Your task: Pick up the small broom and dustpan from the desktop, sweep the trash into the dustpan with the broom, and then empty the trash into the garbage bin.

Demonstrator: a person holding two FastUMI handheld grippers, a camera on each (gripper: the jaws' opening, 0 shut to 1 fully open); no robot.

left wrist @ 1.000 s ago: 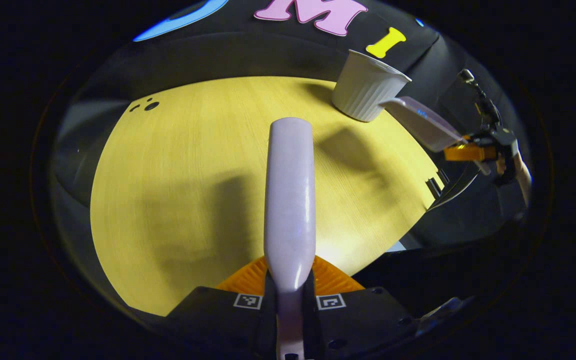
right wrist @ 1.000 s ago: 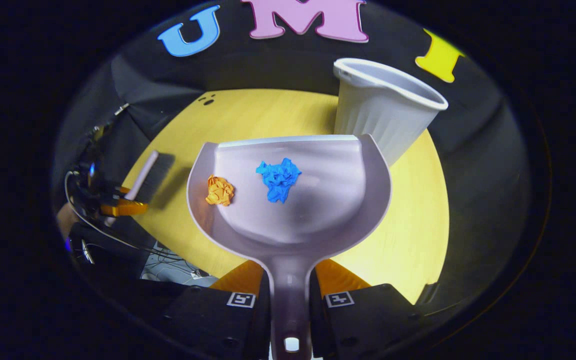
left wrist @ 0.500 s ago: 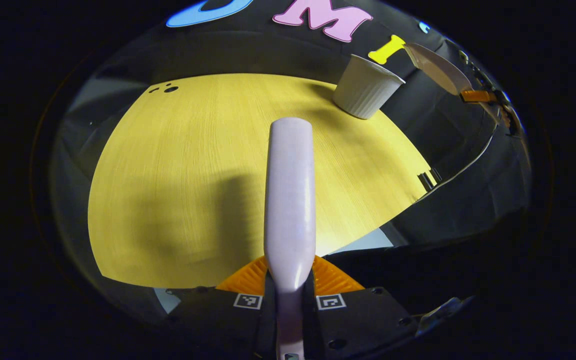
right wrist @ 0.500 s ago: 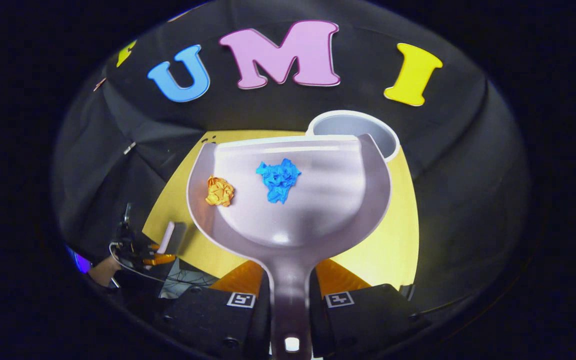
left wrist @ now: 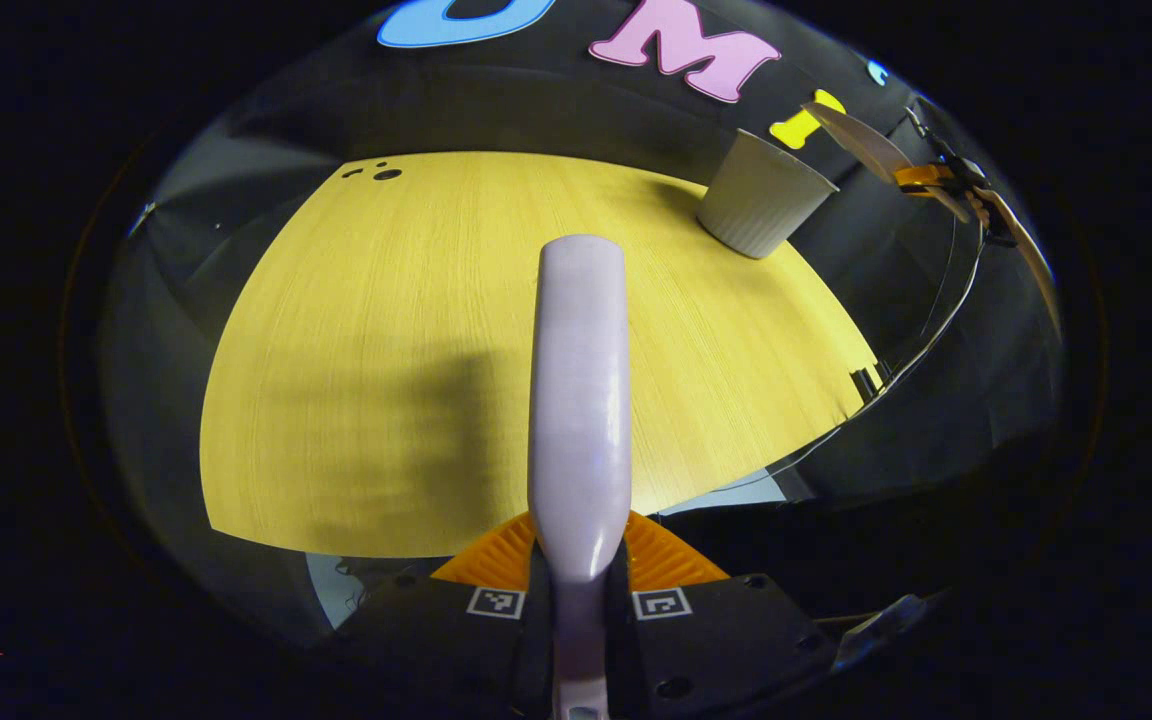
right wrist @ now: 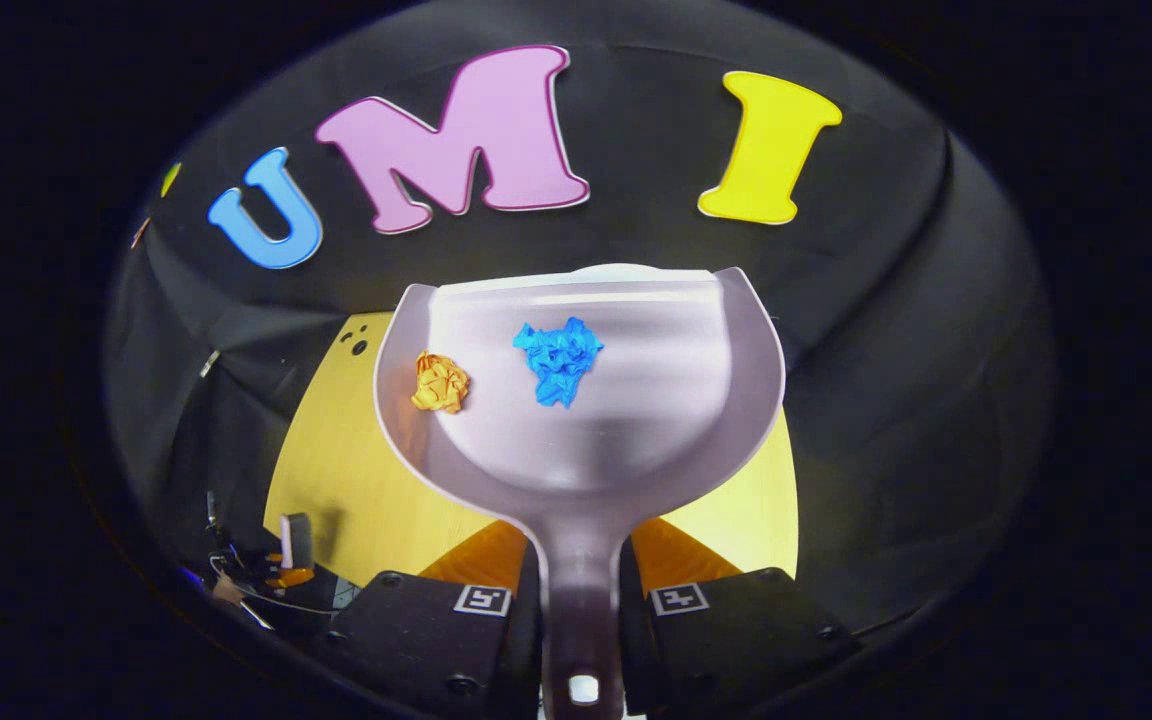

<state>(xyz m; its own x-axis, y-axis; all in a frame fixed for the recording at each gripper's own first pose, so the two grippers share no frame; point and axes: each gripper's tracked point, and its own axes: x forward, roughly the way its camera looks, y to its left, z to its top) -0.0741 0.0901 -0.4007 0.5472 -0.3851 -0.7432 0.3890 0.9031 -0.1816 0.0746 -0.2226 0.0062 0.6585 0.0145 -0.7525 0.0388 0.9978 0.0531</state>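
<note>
My left gripper (left wrist: 579,548) is shut on the pale lilac small broom (left wrist: 581,380), which points out over the yellow desktop (left wrist: 386,350). The white ribbed garbage bin (left wrist: 764,195) stands at the far right of the desktop. My right gripper (right wrist: 581,560) is shut on the handle of the lilac dustpan (right wrist: 656,420), held high and level. An orange paper ball (right wrist: 440,382) and a blue paper ball (right wrist: 558,358) lie in the pan. Only a sliver of the bin's rim (right wrist: 616,270) peeks over the pan's front edge. In the left gripper view the dustpan (left wrist: 861,140) hangs above and right of the bin.
Small dark holes (left wrist: 386,173) mark the desktop's far corner. A cable (left wrist: 936,310) hangs from the raised right gripper past the desktop's right edge. In the right gripper view the broom (right wrist: 294,538) shows far below at the desktop's near left corner.
The right gripper has lifted the dustpan well above the desktop, so the bin is now almost hidden behind the pan. The left gripper has drawn back with the broom toward the near edge.
</note>
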